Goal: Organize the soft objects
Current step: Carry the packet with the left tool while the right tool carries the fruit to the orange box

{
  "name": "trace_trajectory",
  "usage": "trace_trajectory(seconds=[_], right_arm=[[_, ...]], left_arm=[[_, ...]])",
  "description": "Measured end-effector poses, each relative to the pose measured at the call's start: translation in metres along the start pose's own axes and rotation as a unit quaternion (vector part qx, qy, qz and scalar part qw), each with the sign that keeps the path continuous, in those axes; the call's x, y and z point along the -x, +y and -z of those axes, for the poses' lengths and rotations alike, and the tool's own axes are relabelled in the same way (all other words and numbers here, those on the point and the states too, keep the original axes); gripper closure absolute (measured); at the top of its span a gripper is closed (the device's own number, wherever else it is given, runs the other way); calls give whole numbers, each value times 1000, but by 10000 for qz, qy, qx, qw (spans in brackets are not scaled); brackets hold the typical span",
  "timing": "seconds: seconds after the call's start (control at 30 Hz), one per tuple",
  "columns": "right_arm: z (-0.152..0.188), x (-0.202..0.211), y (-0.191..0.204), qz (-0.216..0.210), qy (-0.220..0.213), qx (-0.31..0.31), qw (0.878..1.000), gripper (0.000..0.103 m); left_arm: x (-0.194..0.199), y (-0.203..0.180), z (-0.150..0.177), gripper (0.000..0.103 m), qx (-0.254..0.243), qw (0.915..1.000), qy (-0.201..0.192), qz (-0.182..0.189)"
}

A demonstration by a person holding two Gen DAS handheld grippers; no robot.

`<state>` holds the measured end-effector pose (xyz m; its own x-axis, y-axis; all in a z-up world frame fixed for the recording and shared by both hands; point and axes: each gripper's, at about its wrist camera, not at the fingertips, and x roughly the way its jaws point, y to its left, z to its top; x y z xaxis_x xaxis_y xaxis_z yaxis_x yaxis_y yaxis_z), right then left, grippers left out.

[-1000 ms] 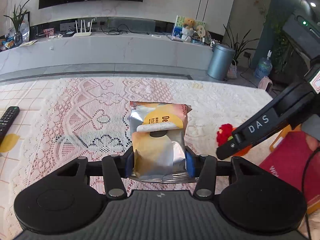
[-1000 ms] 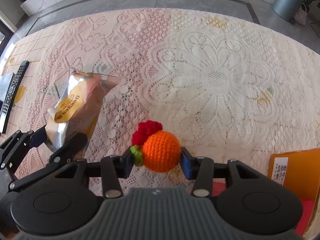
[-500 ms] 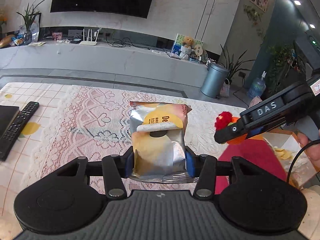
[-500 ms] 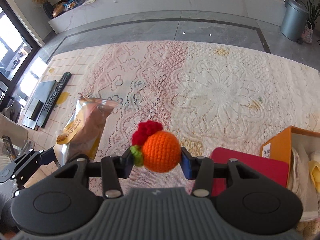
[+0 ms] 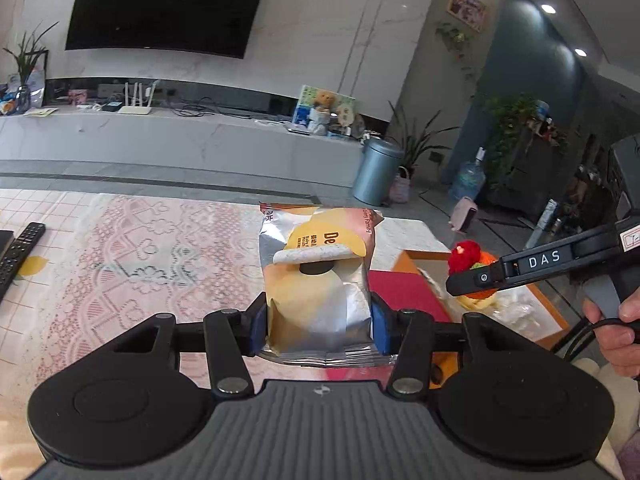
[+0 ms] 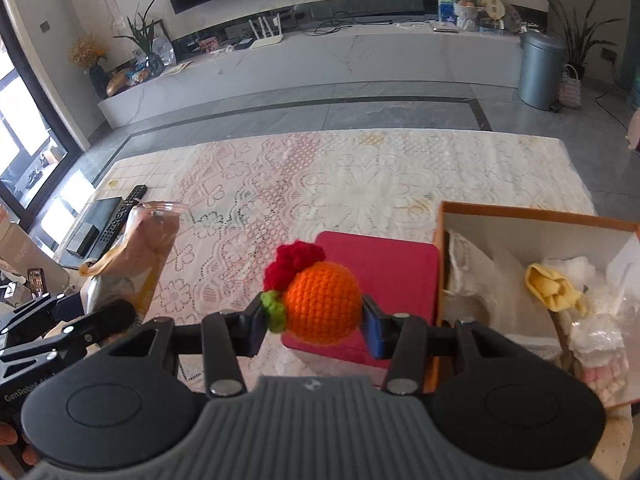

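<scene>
The left gripper (image 5: 318,330) is held above the lace tablecloth (image 5: 152,256), angled gently downward, its jaws partly closed against the two sides of a foil snack bag (image 5: 318,280). The bag is gripped near its crimped bottom seam and stands with its long axis running away from the camera toward 12 o'clock, printed face up; the foil is shiny, creased and silver with yellow and pink print. At 3 o'clock in that view the right gripper (image 5: 460,282) is seen from the side, carried by a hand (image 5: 618,328) at the frame edge.

From the right wrist, the right gripper (image 6: 316,320) is pitched more steeply downward, and its blue pads are pressed on a crocheted orange ball (image 6: 324,304), round and knitted, with a red tuft toward 11 o'clock and a green bit at 9 o'clock. The ball is held over a flat red lid (image 6: 384,272). At 3 o'clock an open orange box (image 6: 532,216) is seen, with white and yellow soft items inside. A remote control (image 6: 124,212) lies at 10 o'clock.
</scene>
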<state>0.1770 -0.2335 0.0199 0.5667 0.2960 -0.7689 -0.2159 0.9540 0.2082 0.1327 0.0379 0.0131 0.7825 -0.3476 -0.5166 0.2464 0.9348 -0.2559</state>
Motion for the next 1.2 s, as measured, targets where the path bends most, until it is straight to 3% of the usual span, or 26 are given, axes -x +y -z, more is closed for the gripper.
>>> trace_trajectory(seconds=[0.33,0.6,0.93,1.2], right_arm=[[40,44,-91,713,-214,-603,9954,56],[51,68,-147,1065,-333,-877,9899,56],[31,61,-195,1435,-416,-971,9840,56],[18,18,-226,1612,-88,-792,9837,56]], left_arm=[[-28,-66,-1,46,-270,9979,147,575],[-69,-121,-6,46,-466,9921,315,1124],[-130,-167,-10,46,-722,9849,752,1386],[-179,-180,-4,46,-937,9806,1178,1255]])
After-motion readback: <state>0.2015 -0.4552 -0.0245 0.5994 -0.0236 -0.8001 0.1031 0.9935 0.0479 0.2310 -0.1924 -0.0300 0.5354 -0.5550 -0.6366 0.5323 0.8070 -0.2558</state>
